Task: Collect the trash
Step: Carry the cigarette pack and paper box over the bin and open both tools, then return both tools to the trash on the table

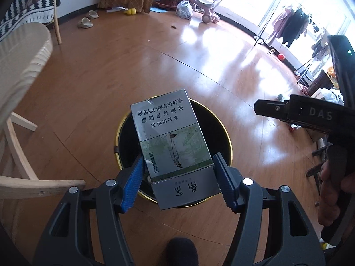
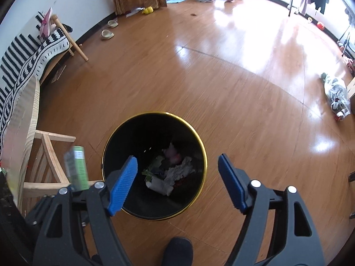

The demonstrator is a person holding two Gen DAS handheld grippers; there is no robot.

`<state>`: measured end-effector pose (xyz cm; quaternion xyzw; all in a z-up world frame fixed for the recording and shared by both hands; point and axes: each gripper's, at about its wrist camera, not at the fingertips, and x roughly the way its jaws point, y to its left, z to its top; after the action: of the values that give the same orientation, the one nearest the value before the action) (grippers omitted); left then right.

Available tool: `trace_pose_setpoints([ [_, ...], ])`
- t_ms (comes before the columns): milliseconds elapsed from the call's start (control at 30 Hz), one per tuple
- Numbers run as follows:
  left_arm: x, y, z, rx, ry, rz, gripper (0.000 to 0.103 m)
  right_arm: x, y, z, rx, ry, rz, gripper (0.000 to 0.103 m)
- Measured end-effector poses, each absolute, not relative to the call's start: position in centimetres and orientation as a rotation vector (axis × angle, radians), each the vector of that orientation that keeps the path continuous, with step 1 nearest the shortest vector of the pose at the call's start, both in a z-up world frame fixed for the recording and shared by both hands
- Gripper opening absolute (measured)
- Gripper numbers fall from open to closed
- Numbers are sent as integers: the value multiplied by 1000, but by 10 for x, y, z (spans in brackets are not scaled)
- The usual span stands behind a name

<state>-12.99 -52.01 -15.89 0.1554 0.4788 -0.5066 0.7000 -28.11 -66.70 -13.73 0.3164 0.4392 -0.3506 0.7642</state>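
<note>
Cigarette pack (image 1: 172,141) is clamped in my left hand-held gripper (image 1: 179,173) above the black trash bin (image 2: 200,146); my right hand-held gripper (image 2: 177,175) hangs released, empty.

One cigarette pack (image 1: 170,141), one bin (image 2: 200,146), two slippers (image 1: 85,23), two tongs (image 2: 177,177).

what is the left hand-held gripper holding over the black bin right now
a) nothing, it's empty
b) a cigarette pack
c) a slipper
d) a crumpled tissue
b: in the left wrist view the left hand-held gripper has its blue pads clamped on either side of a grey and green cigarette pack, which hangs above the mouth of the gold-rimmed black bin.
</note>
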Motion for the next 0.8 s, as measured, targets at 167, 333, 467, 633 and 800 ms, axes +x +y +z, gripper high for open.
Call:
trace_pose_setpoints([
  [167, -135, -523, -154, 360, 1029, -1132, 84, -283, -669, -131, 693, 936, -767, 74],
  [333, -130, -511, -141, 347, 1004, -1124, 84, -268, -657, -118, 676, 921, -739, 75],
  [467, -119, -486, -118, 306, 978, -1082, 87, -243, -637, -102, 640, 909, -690, 82],
  [633, -95, -424, -72, 255, 888, -987, 91, -197, -587, -74, 580, 876, -576, 85],
  [800, -56, -344, -33, 191, 813, -849, 92, -130, -515, -54, 497, 869, -427, 88],
])
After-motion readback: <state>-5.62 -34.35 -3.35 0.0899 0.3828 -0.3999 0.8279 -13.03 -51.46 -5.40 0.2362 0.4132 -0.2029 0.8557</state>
